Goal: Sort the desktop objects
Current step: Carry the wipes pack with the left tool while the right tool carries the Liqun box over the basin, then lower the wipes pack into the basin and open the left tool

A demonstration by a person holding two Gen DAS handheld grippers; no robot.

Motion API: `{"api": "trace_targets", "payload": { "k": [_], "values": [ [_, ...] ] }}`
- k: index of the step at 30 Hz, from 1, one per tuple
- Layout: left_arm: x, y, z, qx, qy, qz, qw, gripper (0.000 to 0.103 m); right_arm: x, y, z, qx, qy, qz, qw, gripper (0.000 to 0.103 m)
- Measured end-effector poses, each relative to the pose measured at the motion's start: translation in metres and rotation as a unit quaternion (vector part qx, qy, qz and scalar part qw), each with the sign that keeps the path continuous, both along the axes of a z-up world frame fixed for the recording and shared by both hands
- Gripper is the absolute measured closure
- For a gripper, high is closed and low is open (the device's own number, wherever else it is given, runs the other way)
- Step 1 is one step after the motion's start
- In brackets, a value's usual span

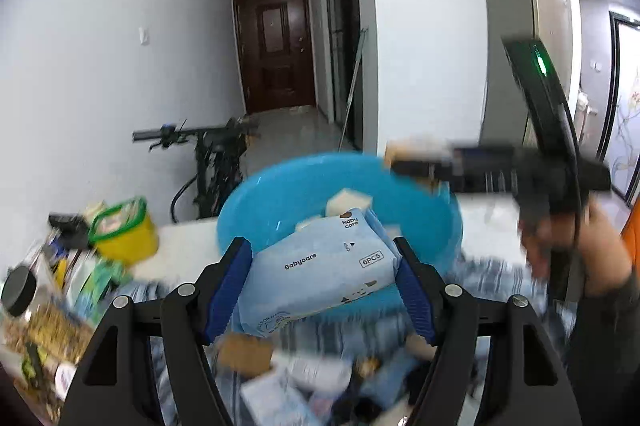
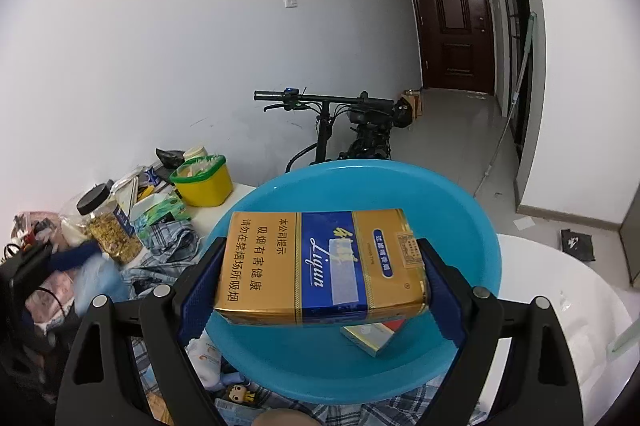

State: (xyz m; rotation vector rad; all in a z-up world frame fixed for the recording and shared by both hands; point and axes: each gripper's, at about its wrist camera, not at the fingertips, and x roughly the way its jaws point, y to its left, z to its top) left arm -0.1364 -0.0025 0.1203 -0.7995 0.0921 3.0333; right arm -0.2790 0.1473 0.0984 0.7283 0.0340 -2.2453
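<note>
A pale blue Babycare wipes pack (image 1: pixel 320 266) sits between the blue pads of my left gripper (image 1: pixel 320 268), which is shut on it, raised in front of the blue basin (image 1: pixel 280 182). Its image is blurred. My right gripper (image 2: pixel 320 266) is shut on a gold and blue Liqun carton (image 2: pixel 320 266), held flat over the blue basin (image 2: pixel 460 226). One small gold box (image 2: pixel 370 336) lies inside the basin. In the left wrist view the right gripper (image 1: pixel 416 166) reaches over the basin's right rim, held by a hand (image 1: pixel 592 246). In the right wrist view the left gripper (image 2: pixel 76 258) is a blur at far left.
A yellow tub with a green lid (image 2: pixel 202 182), a black-lidded jar (image 2: pixel 108 226), a green tissue box (image 2: pixel 158 214) and checked cloth (image 2: pixel 168 250) crowd the table's left side. Small items lie under the grippers. A scooter (image 2: pixel 332 122) stands behind the basin. White tabletop (image 2: pixel 560 286) shows at right.
</note>
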Motion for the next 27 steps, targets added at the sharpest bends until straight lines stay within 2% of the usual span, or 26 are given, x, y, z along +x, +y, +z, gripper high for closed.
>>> {"api": "trace_targets", "payload": {
  "k": [5, 14, 18, 27],
  "values": [
    [-0.044, 0.005, 0.014, -0.023, 0.027, 0.016, 0.9992, 0.030, -0.006, 0.001, -0.006, 0.005, -0.004, -0.017, 1.000, 0.015],
    [-0.094, -0.030, -0.014, -0.003, -0.011, 0.044, 0.9990, 0.030, -0.010, 0.000, -0.008, 0.028, 0.005, -0.048, 0.998, 0.015],
    [-0.104, -0.041, -0.029, 0.012, -0.035, 0.038, 0.9986, 0.030, -0.004, -0.009, -0.004, 0.043, 0.021, -0.056, 0.997, 0.015],
    [-0.122, -0.051, -0.041, 0.016, -0.047, 0.040, 0.9980, 0.030, 0.004, -0.029, -0.007, 0.070, 0.051, -0.070, 0.994, 0.015]
  ]
}}
